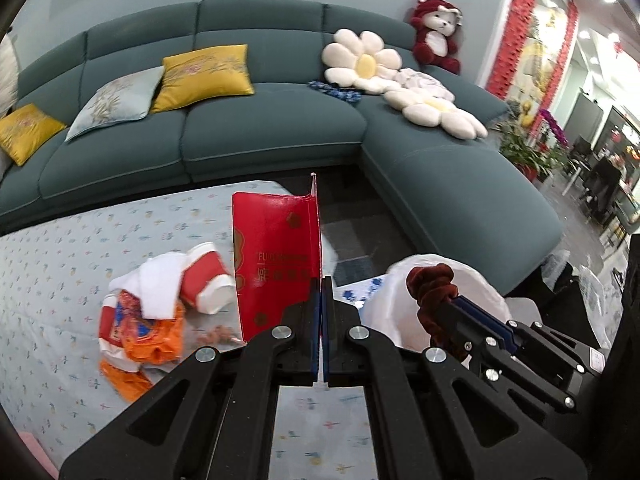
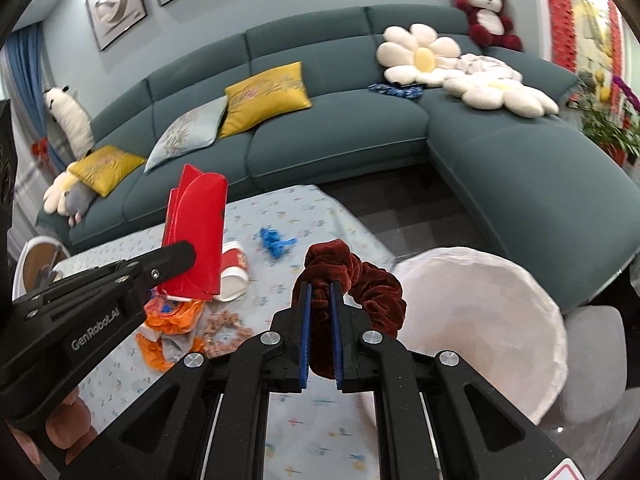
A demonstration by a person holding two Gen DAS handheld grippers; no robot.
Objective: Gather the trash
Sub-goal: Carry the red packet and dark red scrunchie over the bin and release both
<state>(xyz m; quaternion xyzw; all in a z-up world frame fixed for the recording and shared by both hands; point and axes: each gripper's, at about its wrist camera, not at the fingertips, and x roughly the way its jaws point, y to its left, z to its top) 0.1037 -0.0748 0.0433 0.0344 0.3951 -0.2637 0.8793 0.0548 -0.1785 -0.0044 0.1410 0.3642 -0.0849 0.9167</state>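
Over the patterned tablecloth [image 1: 60,264], from the left wrist's view, the left gripper [image 1: 321,280] has its jaws pressed together on the edge of a flat red paper packet [image 1: 276,256], which stands up above the table with gold lettering on its face. Below and to the left of it lies a heap of litter: a red-and-white paper cup [image 1: 208,284] on its side, a crumpled white tissue [image 1: 160,284] and an orange plastic wrapper [image 1: 144,332], all touching one another. A few small brownish scraps [image 1: 218,335] lie just beside the heap. To the right, the right gripper [image 1: 444,304] reaches in, clamped on a dark red velvet scrunchie [image 1: 430,292], with a white bin liner [image 1: 472,292] right behind it. A teal sofa [image 1: 280,136] fills the background, with yellow cushions [image 1: 204,76], white flower cushions [image 1: 364,64] and a red plush bear [image 1: 436,32].

Seen from the right wrist, the right gripper [image 2: 320,292] has its blue-padded jaws nearly closed, pinching the scrunchie [image 2: 352,280], which bulges out above and to the right of the pads. Just to its right gapes the white-lined bin [image 2: 480,320], beside the table edge. At left, the left gripper [image 2: 188,256] holds the red packet [image 2: 196,236] tilted above the cup [image 2: 234,272] and the orange wrapper [image 2: 172,316]. A small blue crumpled scrap [image 2: 274,242] lies alone farther back on the cloth [image 2: 320,420]. A person's fingers [image 2: 68,424] show at the lower left.
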